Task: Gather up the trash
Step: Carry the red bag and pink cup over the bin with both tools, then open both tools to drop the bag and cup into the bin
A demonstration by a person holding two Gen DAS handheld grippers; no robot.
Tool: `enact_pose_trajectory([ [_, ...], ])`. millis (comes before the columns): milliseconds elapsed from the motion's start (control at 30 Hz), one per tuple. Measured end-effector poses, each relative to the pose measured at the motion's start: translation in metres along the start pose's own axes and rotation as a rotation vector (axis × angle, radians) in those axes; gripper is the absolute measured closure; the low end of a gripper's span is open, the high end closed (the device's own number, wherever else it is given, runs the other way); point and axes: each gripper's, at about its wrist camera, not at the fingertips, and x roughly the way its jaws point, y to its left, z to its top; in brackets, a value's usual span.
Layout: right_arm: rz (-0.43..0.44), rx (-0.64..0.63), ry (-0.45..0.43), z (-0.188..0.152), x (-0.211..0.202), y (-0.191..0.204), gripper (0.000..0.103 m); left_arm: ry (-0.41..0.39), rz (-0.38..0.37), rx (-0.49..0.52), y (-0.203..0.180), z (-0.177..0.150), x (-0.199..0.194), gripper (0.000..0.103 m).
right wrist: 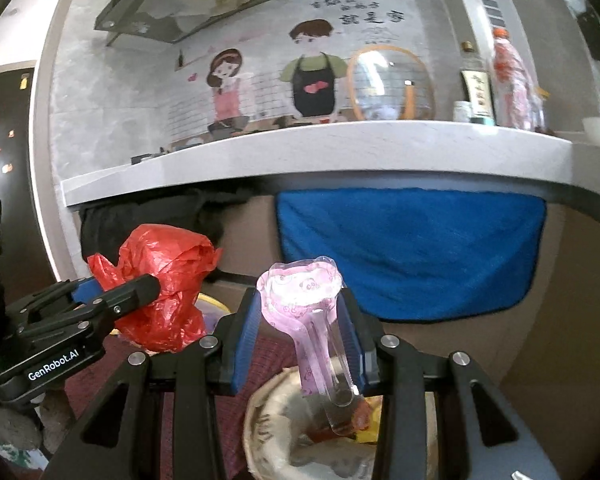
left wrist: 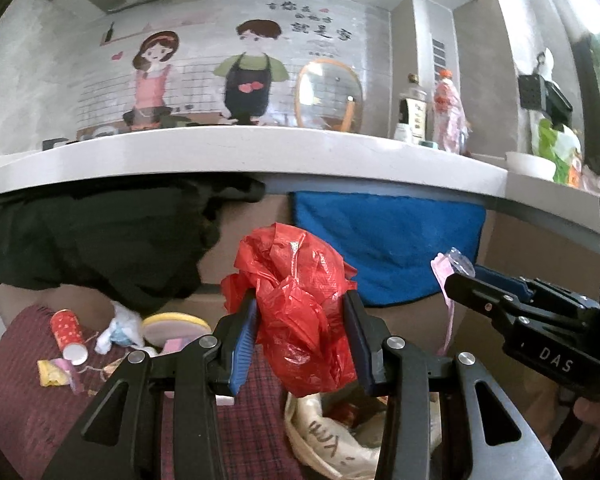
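Trash run looks about halfway: the left gripper (left wrist: 300,320) is clamped on a crumpled red bag (left wrist: 300,304), squeezed between its blue pads, and the right gripper (right wrist: 302,336) pinches a pink wrapper (right wrist: 306,312) that sticks up past the fingertips. Both hang over the bin (right wrist: 268,432) at bottom centre, nothing dropped yet. More litter is left at lower left: a red tube (left wrist: 69,334), tissue (left wrist: 118,328), scraps, I think, it's blurry there.
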Motion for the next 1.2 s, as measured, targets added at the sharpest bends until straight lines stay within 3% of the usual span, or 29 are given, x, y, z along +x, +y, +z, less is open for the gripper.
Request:
enact_pose_trajectory([
  [367,-0.022,0.06,0.023,-0.017,0.005,-0.034,0.067,0.038,-0.034,-0.002,-0.023,-0.014,0.029,0.06],
  [1033,-0.012,0.123,0.098,-0.039,0.044,-0.064,0.067,0.144,-0.083,-0.037,-0.024,-0.043,0.075,0.06],
  [1133,0.026,0.142,0.105,-0.042,0.051,-0.068,0.066,0.187,-0.168,-0.063,-0.02,-0.049,0.088,0.052],
  [1200,0.025,0.157,0.135,-0.046,0.06,-0.071,0.066,0.205,-0.179,-0.082,-0.013,-0.053,0.094,0.047],
])
